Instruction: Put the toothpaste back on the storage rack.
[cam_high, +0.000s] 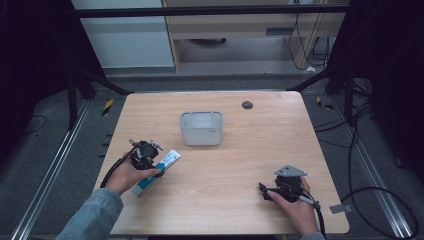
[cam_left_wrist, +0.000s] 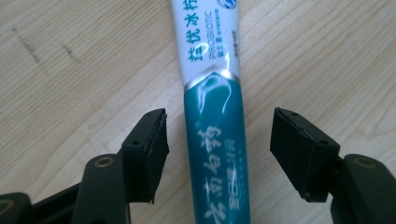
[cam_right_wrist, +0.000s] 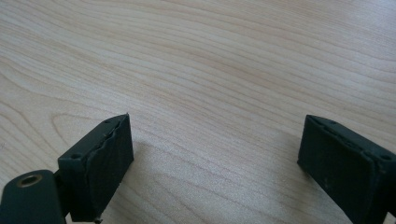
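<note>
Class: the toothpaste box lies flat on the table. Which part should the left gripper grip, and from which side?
Grip the teal lower half of the toothpaste box, coming down from above. It lies flat, long and narrow, and the open left gripper already straddles its two long sides.

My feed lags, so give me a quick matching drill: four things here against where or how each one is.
Things:
1. tube
2. bin
3. left claw
4. right claw

States:
A. open over bare wood, near the table's right front
B. lying flat between two open jaws, untouched by either
C. standing mid-table, beyond the tube
D. open, astride the tube

Pairs: 1-B, 2-C, 3-D, 4-A
</note>
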